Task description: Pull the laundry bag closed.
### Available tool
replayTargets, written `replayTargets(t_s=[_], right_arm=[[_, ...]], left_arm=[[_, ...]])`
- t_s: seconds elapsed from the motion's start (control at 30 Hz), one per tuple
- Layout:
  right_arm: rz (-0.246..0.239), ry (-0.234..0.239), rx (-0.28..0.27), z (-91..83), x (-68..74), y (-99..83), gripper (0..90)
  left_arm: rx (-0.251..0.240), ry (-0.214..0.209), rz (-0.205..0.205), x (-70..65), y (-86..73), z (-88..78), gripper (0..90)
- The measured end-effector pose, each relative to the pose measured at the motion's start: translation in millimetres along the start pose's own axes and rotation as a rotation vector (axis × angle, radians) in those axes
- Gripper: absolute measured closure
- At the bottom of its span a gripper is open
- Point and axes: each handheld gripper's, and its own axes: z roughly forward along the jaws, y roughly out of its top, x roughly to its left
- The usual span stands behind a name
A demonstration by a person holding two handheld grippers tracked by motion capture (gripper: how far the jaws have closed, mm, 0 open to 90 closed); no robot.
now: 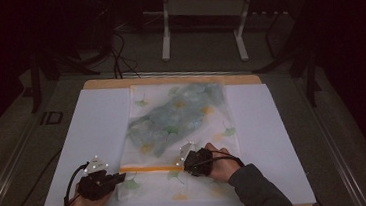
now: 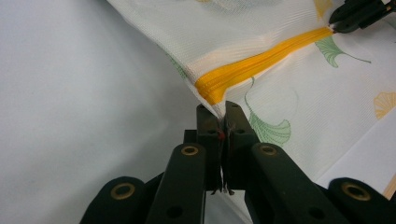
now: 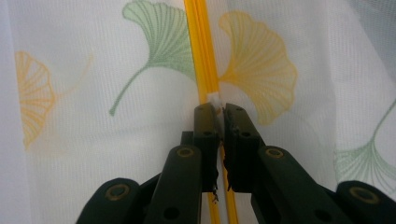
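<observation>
We hold both hands low at the near edge. Our left gripper [image 2: 219,109] pinches the mesh bag [image 1: 175,118] at its corner; our right gripper [image 3: 218,109] is clamped on the yellow zipper [image 3: 203,51].

high: above, facing forward-down | tool cams: close along jaws | shared: yellow zipper [image 1: 150,168]

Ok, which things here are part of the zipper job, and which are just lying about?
In the job:
- mesh bag with ginkgo print
- yellow zipper
- left gripper, shut on the bag's corner at the zipper's end
- right gripper, shut on the zipper pull

Lying about:
- white sheet under the bag
- wooden board
- metal stand behind the table
- floor cables
</observation>
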Motion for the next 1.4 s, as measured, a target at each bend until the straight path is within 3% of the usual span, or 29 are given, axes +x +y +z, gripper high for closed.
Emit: replayTargets(t_s=[1.4], right_arm=[[0.030, -0.012, 0.016, -10.1, -4.2, -28.1, 84.7]], left_arm=[[0.000, -0.001, -0.004, 0.7, -0.9, 0.0, 87.7]])
